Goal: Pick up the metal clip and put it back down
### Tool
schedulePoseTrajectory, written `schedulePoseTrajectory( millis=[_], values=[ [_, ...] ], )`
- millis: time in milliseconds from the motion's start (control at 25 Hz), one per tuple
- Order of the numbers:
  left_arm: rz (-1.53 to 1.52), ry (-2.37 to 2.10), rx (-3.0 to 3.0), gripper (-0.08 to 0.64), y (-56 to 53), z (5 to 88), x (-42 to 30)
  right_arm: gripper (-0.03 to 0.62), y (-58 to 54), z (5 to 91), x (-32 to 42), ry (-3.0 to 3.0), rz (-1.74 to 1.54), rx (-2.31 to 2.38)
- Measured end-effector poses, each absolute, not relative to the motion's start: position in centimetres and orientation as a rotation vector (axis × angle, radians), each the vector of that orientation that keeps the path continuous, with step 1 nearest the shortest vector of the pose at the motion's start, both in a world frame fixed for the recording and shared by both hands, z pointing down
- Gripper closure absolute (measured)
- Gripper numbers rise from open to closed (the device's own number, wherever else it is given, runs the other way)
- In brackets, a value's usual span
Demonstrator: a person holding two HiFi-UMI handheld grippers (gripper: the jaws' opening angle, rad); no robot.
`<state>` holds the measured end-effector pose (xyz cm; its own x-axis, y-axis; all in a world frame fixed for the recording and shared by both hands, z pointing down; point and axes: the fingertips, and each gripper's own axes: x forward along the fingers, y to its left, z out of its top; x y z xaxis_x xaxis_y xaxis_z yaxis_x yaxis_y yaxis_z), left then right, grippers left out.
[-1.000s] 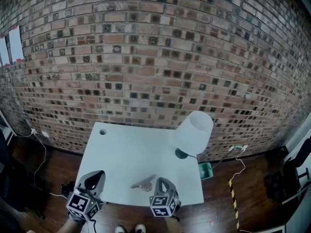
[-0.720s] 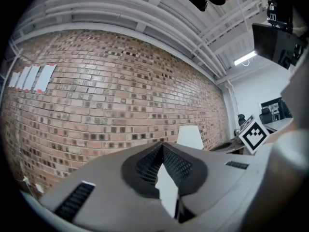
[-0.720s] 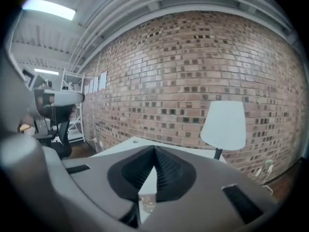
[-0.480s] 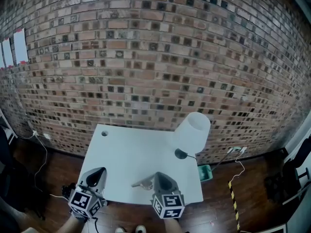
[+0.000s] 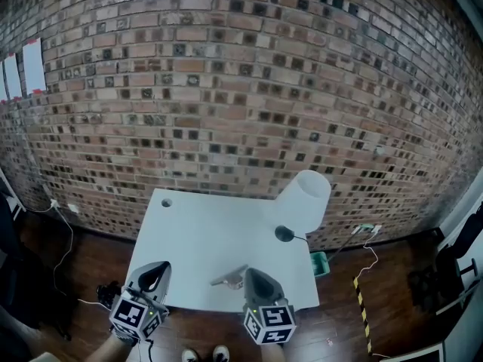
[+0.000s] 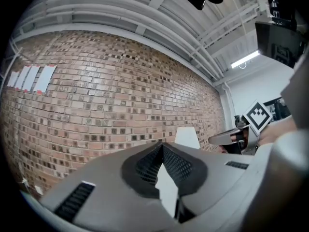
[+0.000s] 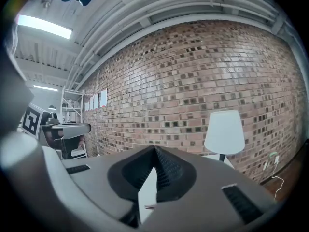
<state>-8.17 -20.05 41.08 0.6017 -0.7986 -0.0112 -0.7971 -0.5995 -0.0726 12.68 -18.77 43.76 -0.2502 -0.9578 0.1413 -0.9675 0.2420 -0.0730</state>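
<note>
On the table (image 5: 200, 236), one end of the metal clip (image 5: 226, 280) is hidden behind the right gripper (image 5: 252, 274), closed empty like the left gripper (image 5: 157, 268).

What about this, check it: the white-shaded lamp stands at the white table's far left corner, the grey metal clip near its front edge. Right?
Wrong on the corner. The head view shows the white-shaded lamp at the far right corner of the white table, the grey metal clip near its front edge.
</note>
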Motion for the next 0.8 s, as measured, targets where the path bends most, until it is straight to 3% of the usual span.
schedulePoseTrajectory(
  millis=[480,800],
  values=[
    [-0.109,1.384,-2.724,0.545,-13.1,41.6,-12.0,0.614,-9.3,39.2,11.2,-2.435,0.12,1.924],
    [-0.058,1.429,-2.641,0.545,-2.2,40.1,-11.8,0.614,1.5,39.0,11.5,-2.491,0.099,1.89]
  ],
)
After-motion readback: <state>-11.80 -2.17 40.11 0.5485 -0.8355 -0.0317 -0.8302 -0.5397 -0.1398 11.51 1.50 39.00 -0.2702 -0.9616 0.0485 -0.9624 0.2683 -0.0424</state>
